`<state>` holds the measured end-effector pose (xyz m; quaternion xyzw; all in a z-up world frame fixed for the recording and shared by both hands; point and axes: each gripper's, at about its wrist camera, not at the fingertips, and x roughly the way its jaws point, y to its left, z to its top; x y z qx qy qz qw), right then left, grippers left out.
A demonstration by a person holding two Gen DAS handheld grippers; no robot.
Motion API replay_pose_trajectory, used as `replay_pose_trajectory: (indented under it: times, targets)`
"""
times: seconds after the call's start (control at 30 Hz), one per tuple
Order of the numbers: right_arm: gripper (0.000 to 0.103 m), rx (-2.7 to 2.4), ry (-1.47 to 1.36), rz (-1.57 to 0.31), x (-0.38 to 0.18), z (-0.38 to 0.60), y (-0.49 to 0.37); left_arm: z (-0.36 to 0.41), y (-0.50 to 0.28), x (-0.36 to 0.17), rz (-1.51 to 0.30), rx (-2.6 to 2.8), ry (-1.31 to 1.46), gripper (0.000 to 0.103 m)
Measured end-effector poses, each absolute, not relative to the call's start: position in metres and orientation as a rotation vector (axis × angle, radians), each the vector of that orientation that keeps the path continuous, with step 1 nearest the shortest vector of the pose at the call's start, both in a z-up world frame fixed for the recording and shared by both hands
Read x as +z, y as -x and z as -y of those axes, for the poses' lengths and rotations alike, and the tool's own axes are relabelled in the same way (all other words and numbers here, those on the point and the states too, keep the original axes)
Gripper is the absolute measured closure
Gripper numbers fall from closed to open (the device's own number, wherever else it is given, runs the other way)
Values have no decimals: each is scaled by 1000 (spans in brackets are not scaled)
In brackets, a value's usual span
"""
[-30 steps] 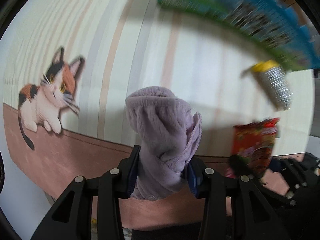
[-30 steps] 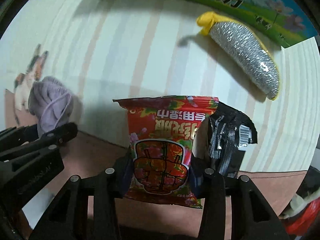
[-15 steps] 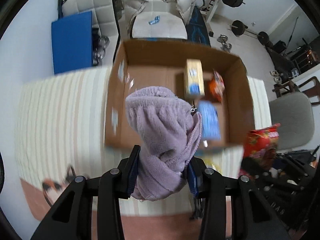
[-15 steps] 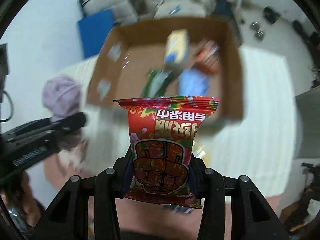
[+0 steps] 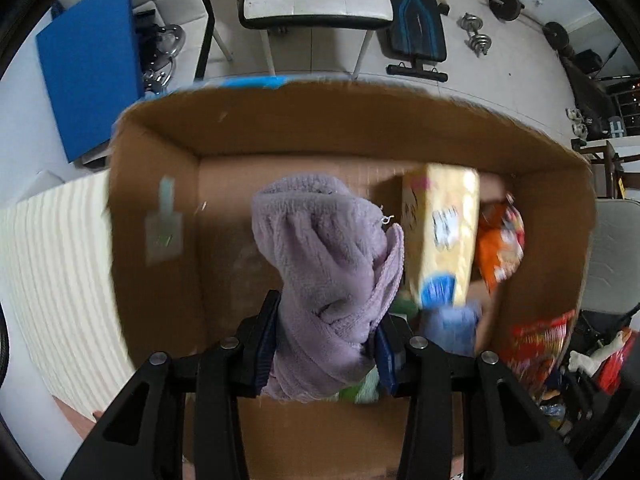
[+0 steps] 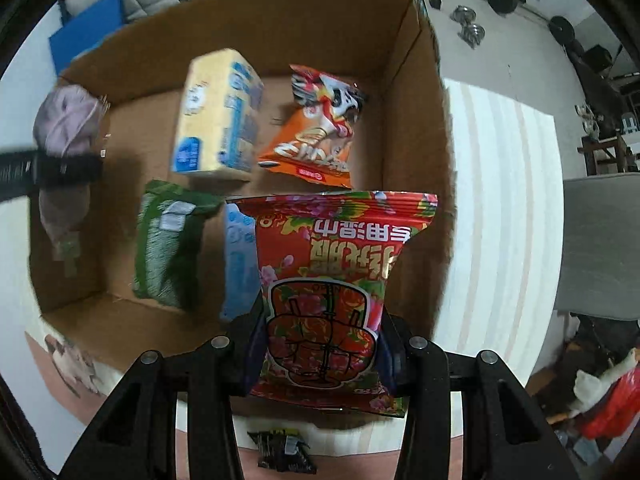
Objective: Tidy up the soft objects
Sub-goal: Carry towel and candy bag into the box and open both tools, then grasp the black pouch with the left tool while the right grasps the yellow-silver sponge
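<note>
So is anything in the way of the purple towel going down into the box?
Nothing visible blocks it. The left gripper holds the towel above the open box, over a bare patch of floor left of the yellow pack.

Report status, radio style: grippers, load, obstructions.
Left hand-held gripper shut on purple towel. Right hand-held gripper shut on red packet. Both over cardboard box, partly filled.

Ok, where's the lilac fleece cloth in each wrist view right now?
Left wrist: the lilac fleece cloth fills the centre, clamped in the left tongs above the box.
Right wrist: the same cloth sits at the far left edge, over the box's left wall.
Shared landmark: the yellow rectangular packet lying inside the brown cardboard box.
</note>
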<state>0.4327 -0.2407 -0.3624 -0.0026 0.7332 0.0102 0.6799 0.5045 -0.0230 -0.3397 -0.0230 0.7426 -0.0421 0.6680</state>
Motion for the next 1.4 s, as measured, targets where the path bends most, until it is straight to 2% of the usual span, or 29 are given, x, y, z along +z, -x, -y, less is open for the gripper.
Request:
replay_pose_trajectory:
  times: [0.17, 0.23, 0.33, 0.47, 0.53, 0.57, 0.6, 0.77, 1.13, 1.4]
  targets:
    - [54, -3, 11, -1689, -380, 241, -439, 34, -531, -368, -1777, -119, 58, 62]
    - [39, -15, 35, -1683, -377, 235, -436, 39, -534, -378, -1821, -129, 82, 62]
    - [30, 4, 6, -1688, -372, 233, -439, 40, -537, -379, -1814, -122, 100, 55]
    - [27, 11, 13, -1673, -362, 232, -441, 40, -535, -366, -1775, -136, 101, 42]
    - [16, 17, 9, -1668, -358, 231, -439, 39, -534, -359, -1754, -144, 94, 27]
    - [12, 14, 15, -1661, -356, 231, -439, 38, -534, -355, -1741, -142, 85, 16]
    - [11, 19, 10, -1658, -357, 232, -438, 38, -533, -351, -1732, -142, 77, 12]
    - [0, 28, 0, -1635, -346, 226, -433, 34, -523, -331, -1687, -137, 50, 12]
    - [0, 58, 2, -1524, -305, 225, -417, 34, -459, -261, -1489, -101, -16, 12]
    - [0, 124, -36, -1455, -274, 239, -370, 23, -360, -230, -1304, 8, -35, 12]
